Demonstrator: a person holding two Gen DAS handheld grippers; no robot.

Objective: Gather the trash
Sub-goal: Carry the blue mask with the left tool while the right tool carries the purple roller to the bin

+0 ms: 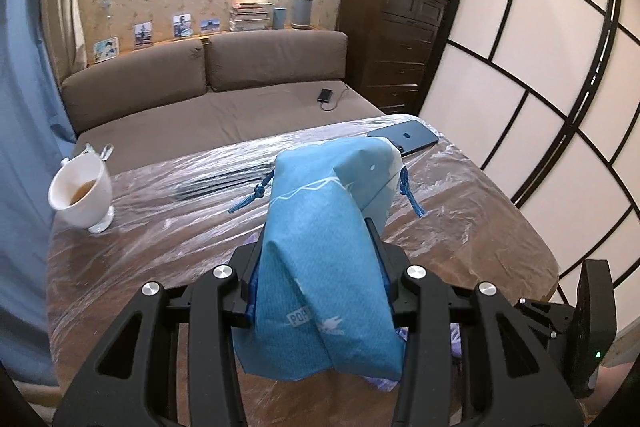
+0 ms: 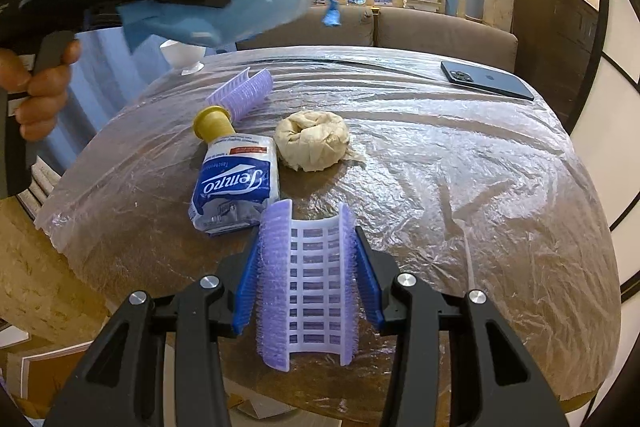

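Two items are gripped, bag (image 1: 320, 259) in left jaws and roller (image 2: 308, 283) in right jaws, while tissues (image 2: 236, 187), wad (image 2: 312, 141) and far roller (image 2: 246, 89) remain on worktop (image 2: 460, 187).

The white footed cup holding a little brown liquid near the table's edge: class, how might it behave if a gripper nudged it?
The white footed cup would probably tip easily: its foot is narrow under a wider bowl. It looks like hard ceramic, so likely fragile. The clear plastic sheet under it looks smooth, so the cup might slide before tipping, and the liquid could spill.
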